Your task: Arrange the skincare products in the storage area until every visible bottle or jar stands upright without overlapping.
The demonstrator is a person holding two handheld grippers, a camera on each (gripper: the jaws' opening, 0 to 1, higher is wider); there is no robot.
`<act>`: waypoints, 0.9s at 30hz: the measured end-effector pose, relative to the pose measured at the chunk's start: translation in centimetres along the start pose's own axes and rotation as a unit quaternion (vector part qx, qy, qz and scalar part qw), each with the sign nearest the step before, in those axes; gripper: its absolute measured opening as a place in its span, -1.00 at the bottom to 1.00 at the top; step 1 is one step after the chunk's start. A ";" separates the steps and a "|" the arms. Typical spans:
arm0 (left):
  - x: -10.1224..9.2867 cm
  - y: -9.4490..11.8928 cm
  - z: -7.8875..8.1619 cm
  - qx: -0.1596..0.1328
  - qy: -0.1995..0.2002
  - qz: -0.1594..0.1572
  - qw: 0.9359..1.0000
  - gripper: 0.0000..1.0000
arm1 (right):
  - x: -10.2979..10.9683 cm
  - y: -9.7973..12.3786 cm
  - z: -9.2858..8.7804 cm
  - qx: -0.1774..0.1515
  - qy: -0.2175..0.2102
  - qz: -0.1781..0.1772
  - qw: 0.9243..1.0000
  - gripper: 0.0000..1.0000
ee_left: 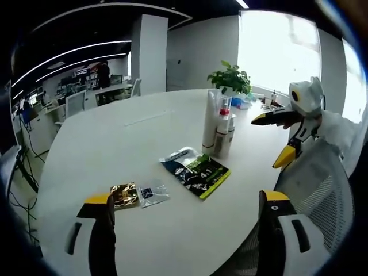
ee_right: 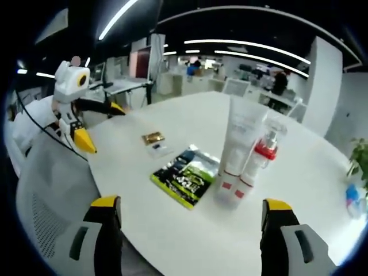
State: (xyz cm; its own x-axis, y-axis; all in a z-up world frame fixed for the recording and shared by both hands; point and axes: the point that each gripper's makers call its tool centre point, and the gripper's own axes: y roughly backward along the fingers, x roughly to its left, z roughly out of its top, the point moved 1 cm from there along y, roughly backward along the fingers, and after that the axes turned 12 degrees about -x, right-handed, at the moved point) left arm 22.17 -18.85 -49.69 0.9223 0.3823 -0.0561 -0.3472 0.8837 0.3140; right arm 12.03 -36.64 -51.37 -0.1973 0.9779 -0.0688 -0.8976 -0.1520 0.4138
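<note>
A tall white tube (ee_left: 211,118) (ee_right: 242,135) stands upright on the white table (ee_left: 126,138) (ee_right: 190,121). A pump bottle with a red collar (ee_left: 223,129) (ee_right: 257,160) stands right beside it. A green-black flat pack (ee_left: 195,171) (ee_right: 187,175) lies in front of them. A gold sachet (ee_left: 123,195) (ee_right: 153,137) and a clear sachet (ee_left: 153,192) (ee_right: 159,150) lie close together. My left gripper (ee_left: 187,201) (ee_right: 102,123) hangs open near the sachets. My right gripper (ee_right: 191,210) (ee_left: 271,138) is open too, short of the bottles, holding nothing.
A potted plant (ee_left: 230,77) (ee_right: 359,158) stands behind the bottles near the window. A white mesh chair (ee_left: 322,184) (ee_right: 52,190) sits at the table's near edge. Desks and people fill the office behind.
</note>
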 end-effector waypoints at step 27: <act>0.7 -0.2 -1.5 0.006 0.012 -0.001 1.000 0.99 | 1.1 -1.0 0.6 0.003 0.006 0.011 1.000 1.00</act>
State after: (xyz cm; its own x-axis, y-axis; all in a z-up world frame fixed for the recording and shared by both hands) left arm 22.63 -18.42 -51.18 0.9183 0.3878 -0.0800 -0.3438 0.8812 0.3245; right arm 12.94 -35.29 -51.37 -0.2218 0.9725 -0.0704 -0.8905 -0.1727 0.4209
